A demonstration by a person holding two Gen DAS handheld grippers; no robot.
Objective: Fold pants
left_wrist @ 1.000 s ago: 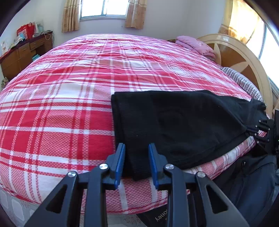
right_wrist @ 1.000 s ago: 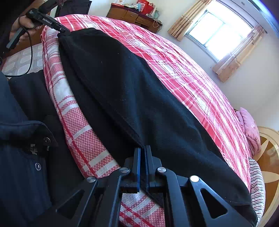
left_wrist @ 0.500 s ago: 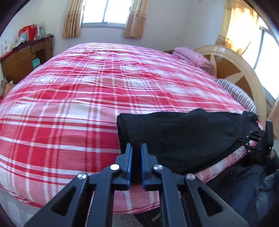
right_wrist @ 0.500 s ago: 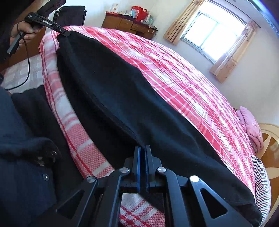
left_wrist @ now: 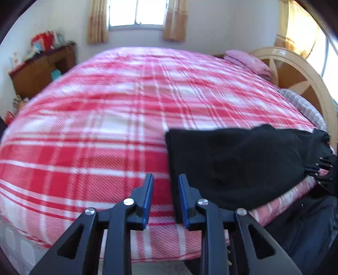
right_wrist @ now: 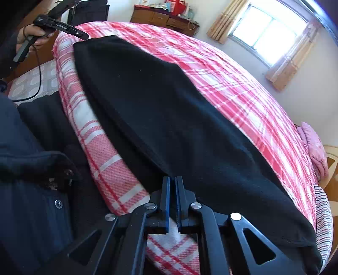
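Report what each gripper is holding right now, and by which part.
The right gripper is shut on the near edge of the black pants. The left gripper is open beside their end, holding nothing.

Gripper state, both hands

Left black two-finger gripper point(left_wrist: 163, 179): blue-padded fingers point(left_wrist: 147, 194) parted, nothing between. Right black two-finger gripper point(right_wrist: 172, 182): fingers pressed nearly together on cloth.

Bright window point(left_wrist: 136, 11) daylight, motion blur
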